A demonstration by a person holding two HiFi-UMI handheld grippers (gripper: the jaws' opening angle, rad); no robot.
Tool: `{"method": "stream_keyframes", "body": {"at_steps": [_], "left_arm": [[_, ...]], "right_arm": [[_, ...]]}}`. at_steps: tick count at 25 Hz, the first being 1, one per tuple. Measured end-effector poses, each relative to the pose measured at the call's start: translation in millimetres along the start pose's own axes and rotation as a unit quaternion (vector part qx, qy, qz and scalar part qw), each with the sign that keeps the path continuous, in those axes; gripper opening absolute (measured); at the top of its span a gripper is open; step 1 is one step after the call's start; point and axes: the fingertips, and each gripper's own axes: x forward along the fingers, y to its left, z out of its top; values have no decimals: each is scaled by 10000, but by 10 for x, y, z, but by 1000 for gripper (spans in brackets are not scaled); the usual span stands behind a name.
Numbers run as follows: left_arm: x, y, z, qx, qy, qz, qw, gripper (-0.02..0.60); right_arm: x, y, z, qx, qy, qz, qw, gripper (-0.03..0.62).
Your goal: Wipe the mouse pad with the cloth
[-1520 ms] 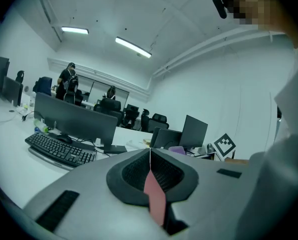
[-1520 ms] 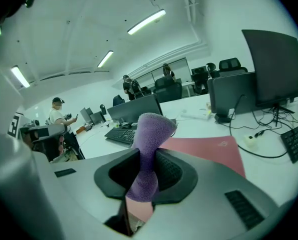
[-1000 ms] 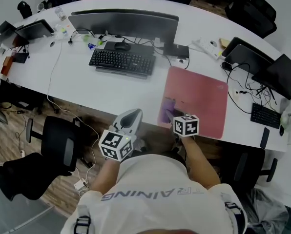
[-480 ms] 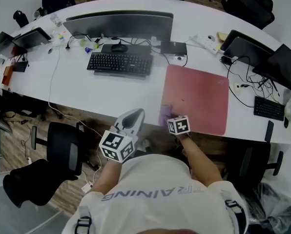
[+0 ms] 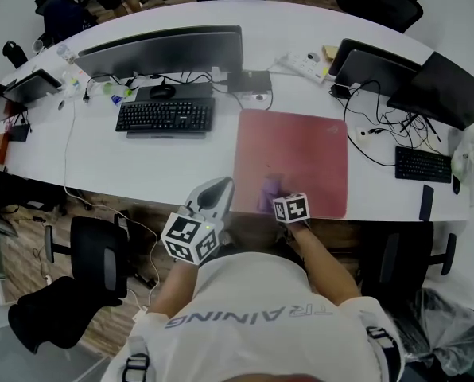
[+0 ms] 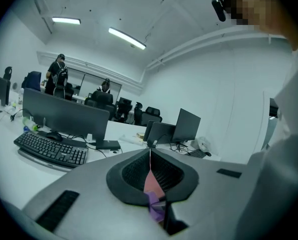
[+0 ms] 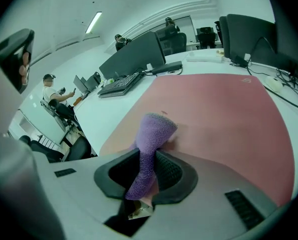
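Note:
A red mouse pad [image 5: 297, 153] lies on the white desk [image 5: 181, 161], right of the keyboard. A purple cloth [image 5: 268, 191] rests on the pad close to its near edge, left of the middle. My right gripper [image 5: 278, 201] is shut on the cloth. In the right gripper view the cloth [image 7: 150, 144] stands up between the fingers of the right gripper [image 7: 148, 173], bent over onto the mouse pad [image 7: 224, 114]. My left gripper [image 5: 211, 199] hangs off the desk's near edge, left of the pad. In its own view the left gripper [image 6: 150, 159] is shut with nothing held.
A black keyboard [image 5: 165, 116] and a wide monitor [image 5: 161, 50] sit left of the pad. Laptops [image 5: 380, 62], cables [image 5: 372, 138], a small keyboard [image 5: 421, 165] and a phone [image 5: 425, 204] crowd the right. Office chairs [image 5: 94, 249] stand below the desk edge.
My right gripper has drawn the cloth back across the pad toward its near edge. The left gripper has stayed where it was. The head view has shifted.

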Motion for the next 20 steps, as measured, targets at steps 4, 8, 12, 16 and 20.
{"method": "stream_keyframes", "body": {"at_steps": [4, 8, 12, 16, 20], "left_arm": [[277, -283, 36, 72, -12, -167, 9998, 32], [570, -559, 61, 160, 1, -369, 9992, 32], [839, -840, 51, 188, 6, -545, 9983, 32], [1047, -1097, 62, 223, -35, -703, 9973, 32], [1186, -1290, 45, 252, -50, -811, 9964, 32]], "right_arm": [[-218, -332, -118, 176, -48, -87, 9998, 98], [-449, -719, -225, 350, -80, -249, 9990, 98], [-678, -1081, -361, 517, -87, -400, 9978, 98], [-901, -1412, -477, 671, -101, -564, 9961, 98], [-1123, -1734, -603, 832, -147, -772, 9934, 98]]}}
